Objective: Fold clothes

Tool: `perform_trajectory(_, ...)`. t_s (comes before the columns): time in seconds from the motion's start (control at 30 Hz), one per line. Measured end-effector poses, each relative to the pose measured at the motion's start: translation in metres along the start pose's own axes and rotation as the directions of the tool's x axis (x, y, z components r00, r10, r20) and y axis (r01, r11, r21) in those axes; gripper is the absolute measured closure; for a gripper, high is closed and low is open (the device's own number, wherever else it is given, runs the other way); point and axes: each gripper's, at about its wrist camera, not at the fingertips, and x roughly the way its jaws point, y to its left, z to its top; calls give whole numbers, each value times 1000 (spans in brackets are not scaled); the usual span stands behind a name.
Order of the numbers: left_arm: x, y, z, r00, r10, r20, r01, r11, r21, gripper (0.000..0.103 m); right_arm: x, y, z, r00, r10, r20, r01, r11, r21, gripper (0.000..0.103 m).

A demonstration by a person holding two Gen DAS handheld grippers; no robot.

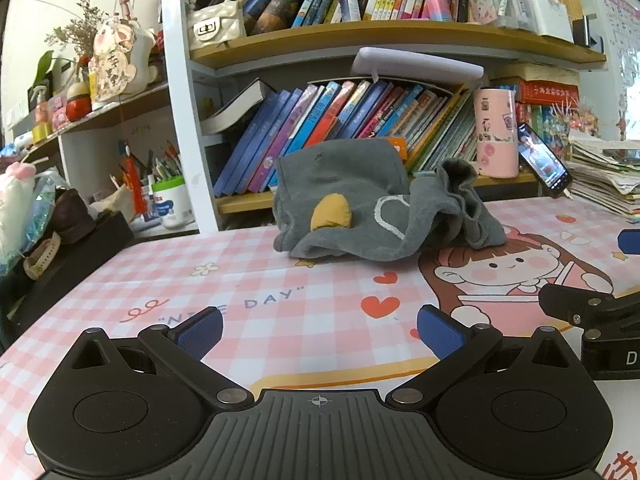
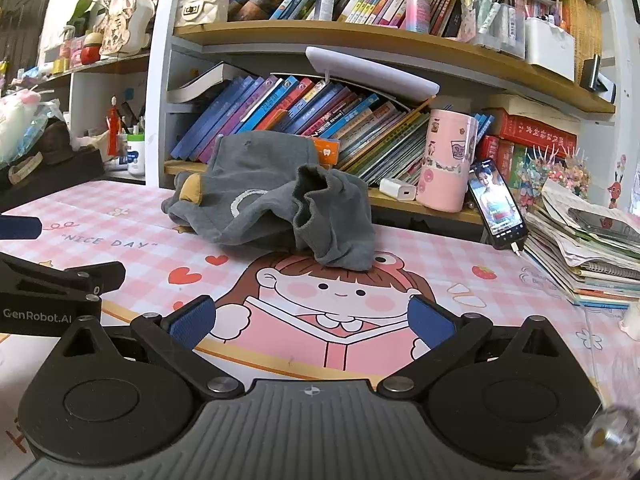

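Nearest the left wrist camera, the left tool (image 1: pixel 319 330) sits low over the table (image 1: pixel 120 280) with its blue-padded fingers spread wide and nothing between them. Just beside it to the right, the right tool (image 2: pixel 311 318) is likewise released, its pads apart above the cartoon girl printed on the pink checked table cover (image 2: pixel 500 300). Each tool shows at the edge of the other's view (black linkage and a blue pad tip).

Farther out, well apart from both tools, the grey garment (image 1: pixel 360 204) lies crumpled in a heap near the middle-back of the table, partly leaning up against the bookshelf (image 1: pixel 400 42). A yellow patch (image 1: pixel 331 211) and a white curved outline show on its front, and a ribbed cuff sticks up on its right side.

Behind and right of it stand a pink cup (image 2: pixel 446 160), a propped phone (image 2: pixel 498 204) with its screen lit, and a stack of papers (image 2: pixel 592 248).
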Motion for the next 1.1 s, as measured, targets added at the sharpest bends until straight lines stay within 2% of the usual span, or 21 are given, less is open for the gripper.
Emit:
perform_trajectory(0.4, 2, -4, -2, 1000, 0, -10, -1, 999, -44, 0, 0, -1, 4, 1000, 8, -5, -8, 1000, 6, 0)
perform_trajectory(1.1, 1, -2, -3, 1000, -1, 1, 1, 1000, -31, 0, 1, 0, 1, 1000, 3, -11, -3, 1000, -5, 0)
